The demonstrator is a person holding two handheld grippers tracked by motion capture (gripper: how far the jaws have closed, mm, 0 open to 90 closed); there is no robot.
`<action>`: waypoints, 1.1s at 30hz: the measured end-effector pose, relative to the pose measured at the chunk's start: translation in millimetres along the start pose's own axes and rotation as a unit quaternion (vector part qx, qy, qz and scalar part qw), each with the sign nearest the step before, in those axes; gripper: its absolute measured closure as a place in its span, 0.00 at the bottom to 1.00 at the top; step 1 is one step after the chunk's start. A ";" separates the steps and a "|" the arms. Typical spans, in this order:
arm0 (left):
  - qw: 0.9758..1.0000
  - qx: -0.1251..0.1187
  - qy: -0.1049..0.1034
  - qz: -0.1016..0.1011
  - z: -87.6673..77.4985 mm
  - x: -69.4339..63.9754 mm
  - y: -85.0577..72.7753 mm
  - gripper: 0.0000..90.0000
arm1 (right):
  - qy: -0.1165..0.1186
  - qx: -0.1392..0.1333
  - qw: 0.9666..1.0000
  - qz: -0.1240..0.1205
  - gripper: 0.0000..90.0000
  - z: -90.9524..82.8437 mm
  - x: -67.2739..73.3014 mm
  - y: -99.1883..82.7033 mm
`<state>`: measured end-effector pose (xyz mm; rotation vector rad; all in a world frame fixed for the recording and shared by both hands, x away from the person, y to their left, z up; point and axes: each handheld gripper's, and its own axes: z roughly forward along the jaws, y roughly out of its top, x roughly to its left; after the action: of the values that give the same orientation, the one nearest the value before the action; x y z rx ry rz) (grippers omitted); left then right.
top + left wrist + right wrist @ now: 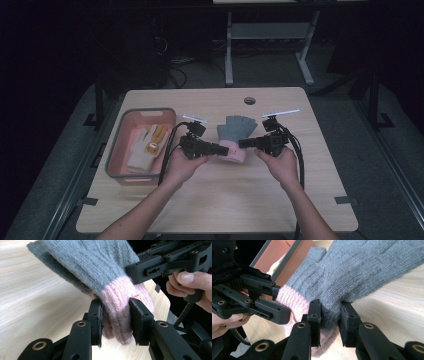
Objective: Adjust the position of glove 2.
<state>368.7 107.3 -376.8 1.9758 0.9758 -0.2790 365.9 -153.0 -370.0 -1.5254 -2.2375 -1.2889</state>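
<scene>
On the desk (210,200) we've got the pink bin (116,150) already holding light gloves (145,147). The grey-and-pink glove (236,135) sits mid-desk, not binned yet; left gripper (216,148) and right gripper (246,143) jaws both clamp its cuff.

The glove (100,272) is fuzzy knitted wool, grey with a ribbed pink cuff (117,302). The desk (210,200) is pale matt wood grain. The bin (116,150) looks like smooth pink plastic.
</scene>
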 end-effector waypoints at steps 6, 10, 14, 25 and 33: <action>1.000 -0.003 0.002 0.000 -5.8 2.1 -0.2 0.72 | 0.000 0.001 1.000 -0.006 0.81 2.4 5.0 4.1; 1.000 -0.004 0.004 0.000 -9.7 4.2 -0.3 0.72 | 0.001 0.002 1.000 -0.011 0.81 5.6 7.7 7.4; 1.000 -0.008 0.005 -0.001 -14.3 6.4 -1.1 0.72 | 0.003 0.004 1.000 -0.011 0.81 8.3 11.1 10.2; 1.000 -0.014 0.008 -0.005 -26.4 12.3 -3.8 0.72 | 0.011 0.005 1.000 -0.016 0.81 17.0 18.7 15.6; 1.000 -0.020 0.010 -0.006 -34.7 15.4 -4.4 0.73 | 0.014 0.006 1.000 -0.018 0.81 21.4 25.1 20.5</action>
<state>369.8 144.4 -367.5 1.9413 0.9995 -0.2450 377.8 -117.9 -358.1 -1.4609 -2.2603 -1.2966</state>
